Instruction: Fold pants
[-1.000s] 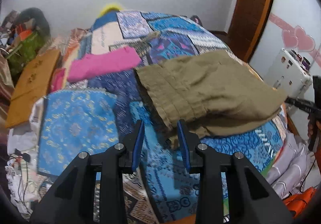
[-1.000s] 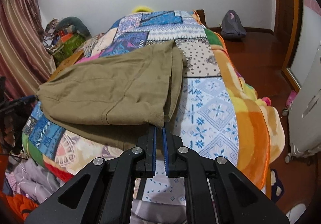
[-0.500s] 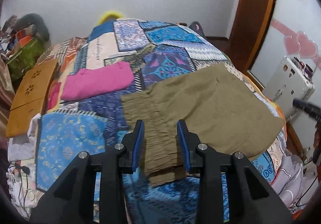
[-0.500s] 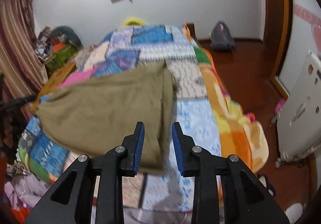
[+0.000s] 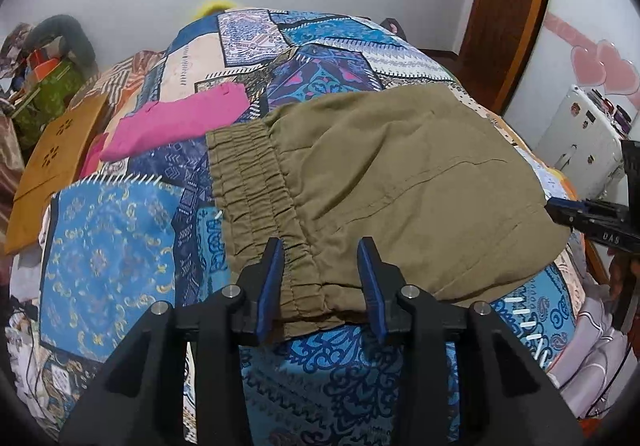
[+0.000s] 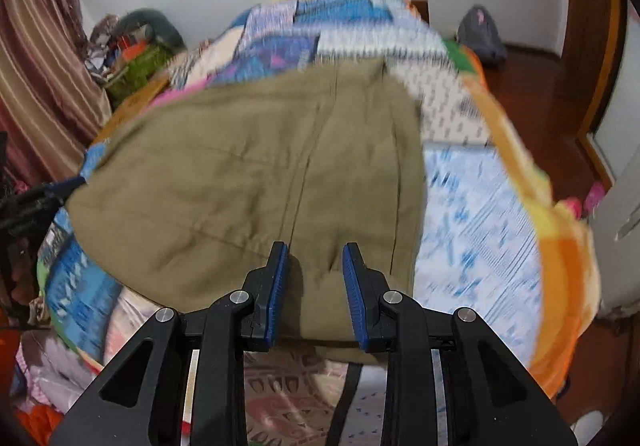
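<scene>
The olive-brown pants [image 5: 384, 182] lie folded across the near end of the bed, elastic waistband [image 5: 256, 198] toward the left. My left gripper [image 5: 320, 278] is open, its blue pads on either side of the waistband's near corner. The pants also show in the right wrist view [image 6: 248, 182], which is motion-blurred. My right gripper [image 6: 314, 278] is open over the near edge of the pants at the other end, holding nothing. The right gripper's tip also shows at the right edge of the left wrist view [image 5: 592, 218].
The bed has a patchwork quilt [image 5: 112, 246]. Folded pink clothes [image 5: 180, 122] lie behind the pants. A wooden board [image 5: 56, 162] and clutter are at the left. A white appliance [image 5: 580, 142] and wooden door frame [image 5: 508, 18] stand at the right.
My right gripper has opened and let go of the pants hem, which now lies flat. Both grippers have moved back in over the folded pants.
</scene>
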Tool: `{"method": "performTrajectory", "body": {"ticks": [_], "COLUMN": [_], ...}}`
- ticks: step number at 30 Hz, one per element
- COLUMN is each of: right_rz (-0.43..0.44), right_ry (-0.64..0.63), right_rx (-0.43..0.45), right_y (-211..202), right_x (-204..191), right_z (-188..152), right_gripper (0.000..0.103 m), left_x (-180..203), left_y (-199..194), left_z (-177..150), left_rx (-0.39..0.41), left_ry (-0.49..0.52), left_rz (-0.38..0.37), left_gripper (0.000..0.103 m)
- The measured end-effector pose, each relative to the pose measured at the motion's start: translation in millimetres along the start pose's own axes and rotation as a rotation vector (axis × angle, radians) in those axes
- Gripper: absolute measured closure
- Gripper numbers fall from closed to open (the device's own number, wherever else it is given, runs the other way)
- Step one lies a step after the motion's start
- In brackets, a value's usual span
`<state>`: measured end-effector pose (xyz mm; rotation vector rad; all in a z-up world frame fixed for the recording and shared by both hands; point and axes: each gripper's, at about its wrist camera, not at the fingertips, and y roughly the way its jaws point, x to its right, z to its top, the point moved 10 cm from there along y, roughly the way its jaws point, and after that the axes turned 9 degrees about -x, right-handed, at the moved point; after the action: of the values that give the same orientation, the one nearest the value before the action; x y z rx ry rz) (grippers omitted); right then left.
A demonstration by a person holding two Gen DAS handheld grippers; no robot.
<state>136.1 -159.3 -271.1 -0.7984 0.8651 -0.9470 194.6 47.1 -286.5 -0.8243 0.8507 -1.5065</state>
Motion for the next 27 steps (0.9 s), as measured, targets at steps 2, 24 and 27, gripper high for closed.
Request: {"method": "performTrajectory", "body": {"ticks": [2, 24, 27], "right_rz": [-0.006, -0.090, -0.097], "right_ry": [-0.011, -0.071, -0.077], "right_rx": [-0.004, 0.116, 0.112], "right_y": [-3.5, -23.8, -9.9], "right_x": [-0.8, 30.0, 37.8], "right_z": [2.3, 106.4, 125.5], "right_gripper": [0.078, 0.072, 0.072], "left_x": [-0.1, -79.5, -84.2], "left_y": [-1.4, 5.7, 28.4], "left_z": [-0.1, 94.1, 100.2], "left_rx": [0.006, 0.023, -0.019], "left_ry": [-0.004, -0.102, -0.110], "left_rz": [0.011, 0.104, 0.102], "left_gripper": [0.063, 0.044, 0.043]}}
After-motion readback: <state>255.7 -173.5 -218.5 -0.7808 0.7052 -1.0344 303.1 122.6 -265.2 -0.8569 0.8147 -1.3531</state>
